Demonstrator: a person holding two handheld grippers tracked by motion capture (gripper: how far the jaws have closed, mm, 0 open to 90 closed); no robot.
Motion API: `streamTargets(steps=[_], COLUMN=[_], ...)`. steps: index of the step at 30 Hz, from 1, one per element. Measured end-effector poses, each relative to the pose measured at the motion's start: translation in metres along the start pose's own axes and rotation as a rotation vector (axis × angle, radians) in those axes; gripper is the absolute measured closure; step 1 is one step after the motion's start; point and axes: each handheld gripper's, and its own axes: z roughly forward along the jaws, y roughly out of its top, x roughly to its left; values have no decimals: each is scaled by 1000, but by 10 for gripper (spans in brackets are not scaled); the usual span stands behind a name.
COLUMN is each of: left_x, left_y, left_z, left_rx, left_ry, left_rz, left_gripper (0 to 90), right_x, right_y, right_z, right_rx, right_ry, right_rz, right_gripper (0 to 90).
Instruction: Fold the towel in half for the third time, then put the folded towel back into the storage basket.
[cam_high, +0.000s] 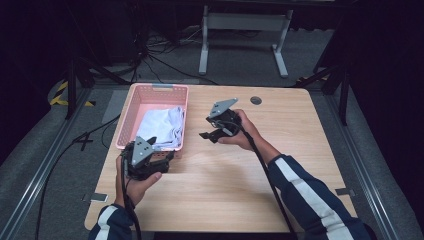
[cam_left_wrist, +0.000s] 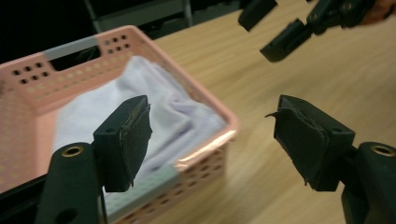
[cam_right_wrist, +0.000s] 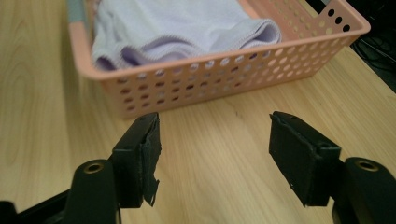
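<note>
Both grippers, left and right, hover with fingers released beside the pink basket, best drawn clear without snagging the folded cloth.

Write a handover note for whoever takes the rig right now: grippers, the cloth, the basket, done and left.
Left gripper: open, nothing between the jaws, at the near end of the pink basket.
Right gripper: open, holding nothing, over the table just right of the basket.
Light lavender cloth: folded, lying inside the basket.
Done: cloth looks placed and let go.
Left: likely only to draw both hands clear; check the fold sits below the rim.
</note>
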Motion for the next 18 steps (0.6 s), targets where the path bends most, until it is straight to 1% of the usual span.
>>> streamTargets(steps=[1, 2, 3, 4, 5, 6, 7, 8, 9, 10, 11, 12, 13, 14, 15, 16, 17, 18], left_x=[-6, -13, -17, -22, -26, -30, -35, -39, -46, -50, -53, -57, -60, -64, -66, -70, -72, -74], left_y=[0, 0, -1, -3, -4, -5, -6, -8, -11, -12, -13, -16, -17, -20, -21, -24, -26, -28], left_z=[2, 5, 7, 9, 10, 12, 14, 15, 18, 20, 22, 25, 27, 31, 33, 36, 39, 41], left_rx=[14, 46, 57, 65, 72, 81, 96, 113, 126, 151, 168, 190, 198, 220, 222, 234, 244, 262], left_ry=[-10, -3, -2, -14, -33, -47, -60, -69, -87, -93, -97, -110, -120, -135, -145, -176, -201, -221], left_rz=[15, 51, 64, 71, 72, 80, 87, 106, 116, 148, 163, 184, 180, 184, 189, 187, 188, 190], left_gripper=[270, 269, 267, 265, 267, 268, 268, 268, 279, 295, 295, 294, 287, 282, 268, 266, 258, 252], right_x=[1, 1, 3, 4, 6, 7, 8, 9, 10, 11, 12, 13, 16, 17, 21, 22, 25, 27], right_y=[-5, -10, -16, -21, -28, -35, -39, -46, -53, -62, -70, -76, -86, -92, -103, -109, -120, -128], right_z=[-7, -14, -22, -27, -34, -41, -46, -52, -59, -67, -73, -77, -83, -86, -92, -95, -102, -106], right_rx=[3, 7, 14, 21, 30, 34, 37, 39, 39, 36, 36, 35, 43, 56, 79, 81, 88, 82], right_ry=[2, -6, -10, -16, -32, -42, -43, -45, -54, -60, -56, -52, -56, -69, -87, -88, -94, -99], right_rz=[-4, -4, -3, -7, -11, -8, -1, 2, 3, 14, 25, 29, 35, 31, 21, 26, 40, 52], right_gripper=[335, 330, 332, 330, 328, 328, 327, 324, 324, 320, 310, 306, 302, 300, 295, 297, 292, 286])
